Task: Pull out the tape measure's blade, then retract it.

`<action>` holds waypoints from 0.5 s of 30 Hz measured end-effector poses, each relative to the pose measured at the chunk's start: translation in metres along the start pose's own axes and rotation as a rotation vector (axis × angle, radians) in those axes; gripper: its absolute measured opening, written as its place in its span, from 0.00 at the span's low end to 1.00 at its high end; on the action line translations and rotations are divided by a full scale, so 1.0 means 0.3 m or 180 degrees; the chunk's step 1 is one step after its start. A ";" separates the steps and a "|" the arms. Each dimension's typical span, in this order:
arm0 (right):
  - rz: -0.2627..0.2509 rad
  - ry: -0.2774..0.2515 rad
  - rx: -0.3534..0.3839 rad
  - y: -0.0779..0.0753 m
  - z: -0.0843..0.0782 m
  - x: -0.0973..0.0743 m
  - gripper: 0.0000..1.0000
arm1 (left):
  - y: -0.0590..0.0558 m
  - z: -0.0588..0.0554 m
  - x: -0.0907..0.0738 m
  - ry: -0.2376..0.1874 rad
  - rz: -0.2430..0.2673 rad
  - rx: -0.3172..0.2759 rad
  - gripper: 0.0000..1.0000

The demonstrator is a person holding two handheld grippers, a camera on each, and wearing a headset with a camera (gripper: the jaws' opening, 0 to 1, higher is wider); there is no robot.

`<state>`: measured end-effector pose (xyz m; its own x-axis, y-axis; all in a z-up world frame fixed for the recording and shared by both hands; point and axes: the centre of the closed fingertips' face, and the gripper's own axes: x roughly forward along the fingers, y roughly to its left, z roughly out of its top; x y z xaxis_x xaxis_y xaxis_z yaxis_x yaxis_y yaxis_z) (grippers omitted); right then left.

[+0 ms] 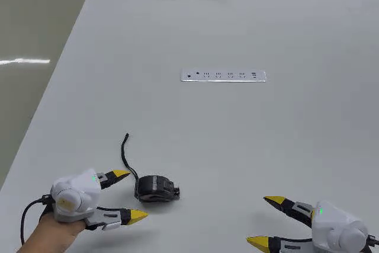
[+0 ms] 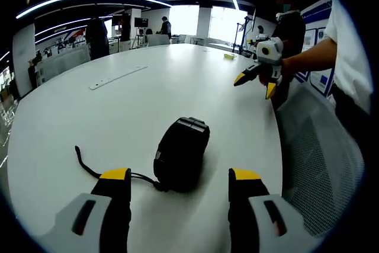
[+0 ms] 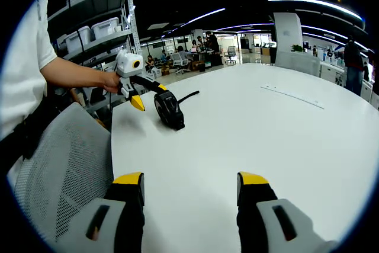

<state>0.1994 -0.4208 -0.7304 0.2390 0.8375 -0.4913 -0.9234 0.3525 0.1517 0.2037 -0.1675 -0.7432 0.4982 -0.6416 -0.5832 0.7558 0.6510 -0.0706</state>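
Note:
A black tape measure lies on the white table, with a black wrist strap trailing away from it. My left gripper is open just left of it, its yellow-tipped jaws either side of the case without touching. In the left gripper view the tape measure sits a little ahead of the left gripper. My right gripper is open near the table's front edge, well to the right. The right gripper view shows the tape measure far ahead of the right gripper, beside the left gripper.
A white power strip lies flat in the middle of the table. A mesh chair back stands at the table's near side. Shelves and other people are in the room behind.

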 end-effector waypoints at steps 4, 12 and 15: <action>0.0035 0.0001 -0.0009 0.000 0.001 0.013 0.63 | 0.001 0.002 0.010 0.0033 -0.0039 0.0049 0.63; 0.0087 0.0007 -0.0014 0.010 0.004 0.036 0.62 | 0.010 0.013 0.034 0.0037 -0.0118 0.0119 0.60; 0.0105 0.0018 -0.0015 0.013 -0.001 0.040 0.62 | 0.011 0.013 0.047 0.0049 -0.0161 0.0154 0.59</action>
<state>0.1987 -0.4096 -0.7359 0.2067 0.8463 -0.4909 -0.9322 0.3227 0.1639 0.2149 -0.1759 -0.7485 0.4526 -0.6666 -0.5922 0.7996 0.5974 -0.0613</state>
